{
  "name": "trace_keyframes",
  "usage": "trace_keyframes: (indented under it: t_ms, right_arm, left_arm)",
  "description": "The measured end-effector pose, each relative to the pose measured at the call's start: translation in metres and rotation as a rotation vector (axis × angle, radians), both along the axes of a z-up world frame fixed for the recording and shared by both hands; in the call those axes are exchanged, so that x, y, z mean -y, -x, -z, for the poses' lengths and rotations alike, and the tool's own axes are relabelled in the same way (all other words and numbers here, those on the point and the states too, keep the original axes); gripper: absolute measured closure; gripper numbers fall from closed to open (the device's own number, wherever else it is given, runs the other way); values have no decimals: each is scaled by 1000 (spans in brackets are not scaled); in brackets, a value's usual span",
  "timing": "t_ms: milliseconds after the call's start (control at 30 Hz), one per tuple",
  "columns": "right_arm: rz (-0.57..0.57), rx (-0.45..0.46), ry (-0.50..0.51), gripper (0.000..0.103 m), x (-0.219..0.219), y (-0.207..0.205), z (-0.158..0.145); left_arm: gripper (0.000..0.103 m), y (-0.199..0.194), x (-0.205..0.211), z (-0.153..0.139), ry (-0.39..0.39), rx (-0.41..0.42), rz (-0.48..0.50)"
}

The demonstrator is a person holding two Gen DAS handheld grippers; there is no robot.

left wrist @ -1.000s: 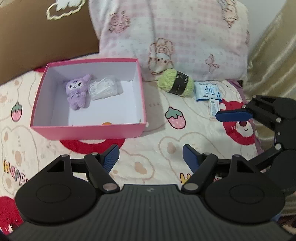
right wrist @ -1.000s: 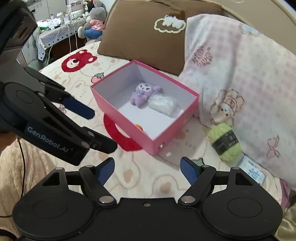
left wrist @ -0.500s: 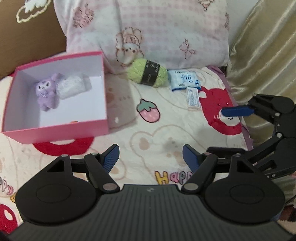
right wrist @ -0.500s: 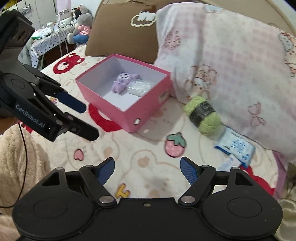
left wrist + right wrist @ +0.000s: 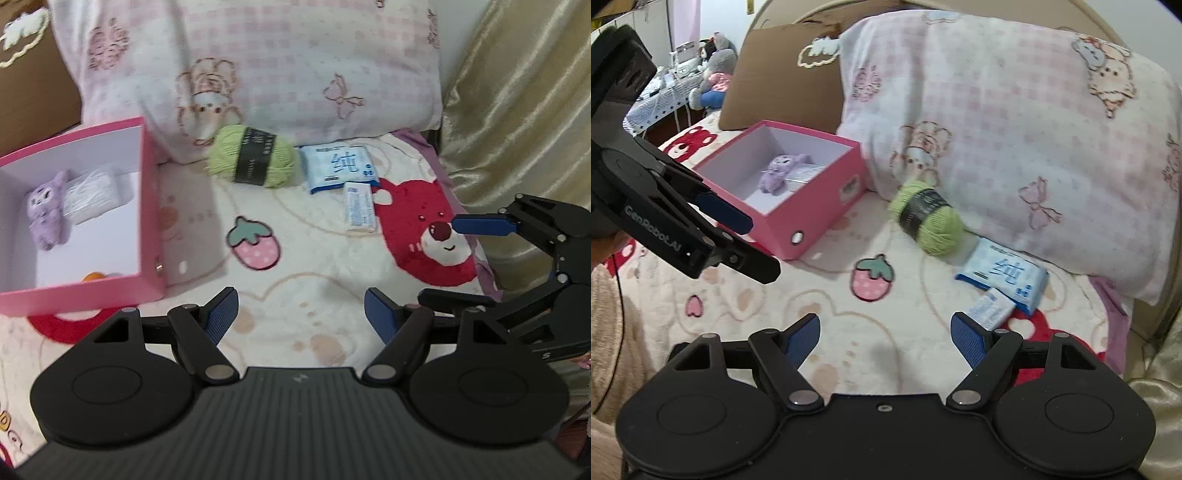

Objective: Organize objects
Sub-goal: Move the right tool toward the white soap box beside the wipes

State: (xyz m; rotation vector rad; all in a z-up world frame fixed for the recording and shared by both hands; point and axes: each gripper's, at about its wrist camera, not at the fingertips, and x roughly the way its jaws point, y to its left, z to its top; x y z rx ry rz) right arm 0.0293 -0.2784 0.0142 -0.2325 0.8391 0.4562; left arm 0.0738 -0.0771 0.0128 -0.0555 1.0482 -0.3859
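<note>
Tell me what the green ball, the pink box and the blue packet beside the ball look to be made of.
Green ball: yarn, matte and fuzzy, wound strands under a dark paper-like band. Pink box: probably stiff cardboard, smooth pink outside, white inside, with crisp straight edges. Blue packet: likely thin plastic film, slightly glossy and soft-looking, printed; possibly tissues or wipes.

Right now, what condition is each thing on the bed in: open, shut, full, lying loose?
Pink cardboard box: open, no lid on it, partly filled.
Purple plush toy: lying inside the box.
Clear plastic packet: inside the box, beside the plush.
Green yarn ball: loose on the blanket, band intact.
Blue tissue pack: loose, sealed.
Small white packet: loose beside it.
Left gripper: open, empty.
Right gripper: open, empty.
</note>
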Motion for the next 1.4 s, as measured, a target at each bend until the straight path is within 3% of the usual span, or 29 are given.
trace_keyframes:
  t_ms: [167,467,700,867,967,1100,1200,1333,1400]
  right_arm:
    - [14,25,3,21,16,-4,14]
    - [-50,192,80,21,45,-26,50]
    - [-119,214,120,21,55,-42,89]
    - [-228,246,306,22,48,-52,123]
    - [-252,237,349,22,51,-59,137]
    - [-213,185,295,22,64,-75,148]
    - [-200,170,227,22,73,-86,152]
    - [-174,132,146,22,84,-106,159]
    - [-161,117,111,13,89,-115,162]
  left_arm:
    - [29,-11,20,5,7,10,20]
    - [31,-37,44,32,41,-3,-6]
    - [32,-55,57,59,94,8,-42]
    - [33,-57,71,74,127,27,-51]
    - [34,-60,82,83,126,35,-52]
    - [34,-66,93,96,120,44,-80]
    - [35,-72,96,106,159,38,-110]
    - [42,-83,105,122,195,-18,-138]
    - [49,-83,109,128,214,-28,-147]
